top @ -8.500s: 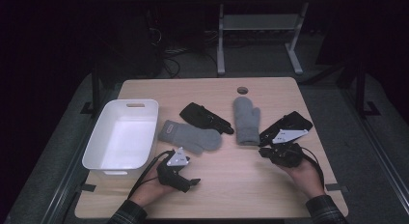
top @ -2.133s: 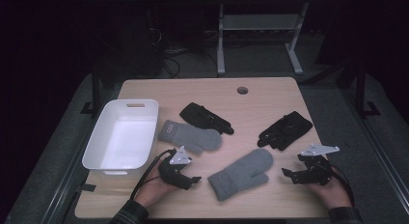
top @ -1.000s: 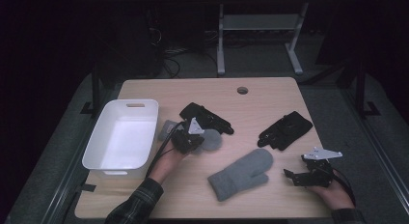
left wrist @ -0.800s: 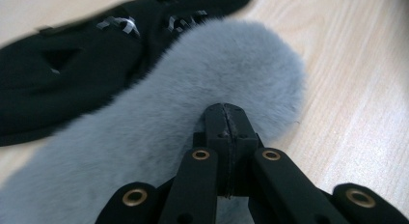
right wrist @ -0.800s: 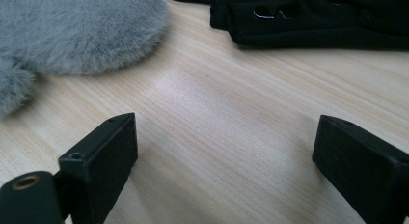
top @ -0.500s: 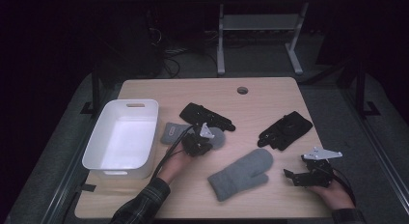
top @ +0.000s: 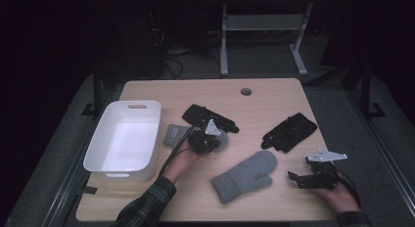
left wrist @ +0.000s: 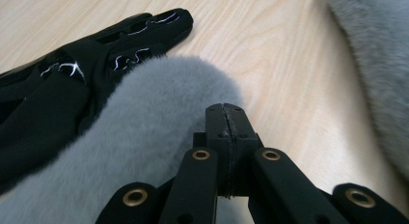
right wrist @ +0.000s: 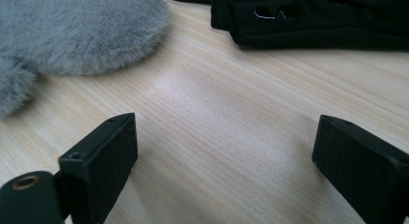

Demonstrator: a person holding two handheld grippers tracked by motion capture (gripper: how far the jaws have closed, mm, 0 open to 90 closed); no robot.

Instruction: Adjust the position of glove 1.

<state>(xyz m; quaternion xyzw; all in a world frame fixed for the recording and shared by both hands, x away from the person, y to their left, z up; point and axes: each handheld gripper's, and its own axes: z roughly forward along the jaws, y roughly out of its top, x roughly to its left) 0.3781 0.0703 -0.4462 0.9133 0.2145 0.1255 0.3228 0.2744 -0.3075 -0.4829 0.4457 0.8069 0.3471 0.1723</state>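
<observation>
Two grippers are working: left gripper (left wrist: 226, 119), jaws clenched empty, is hovering over the soft, light grey fleece mitten (left wrist: 144, 132); best pinched at its cuff.

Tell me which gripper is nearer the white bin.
Left. The left gripper sits on a grey mitten just right of the white bin; the right gripper rests near the table's far right edge.

From above, my left gripper (top: 207, 139) and hand cover most of the grey mitten (top: 172, 135) beneath them, leaving its cuff end exposed. In the left gripper view the black glove (left wrist: 62, 93) is cut off at the left edge, and a second grey mitten (left wrist: 376, 64) runs out at the right edge. Whether my closed jaws pinch any fur cannot be determined.
</observation>
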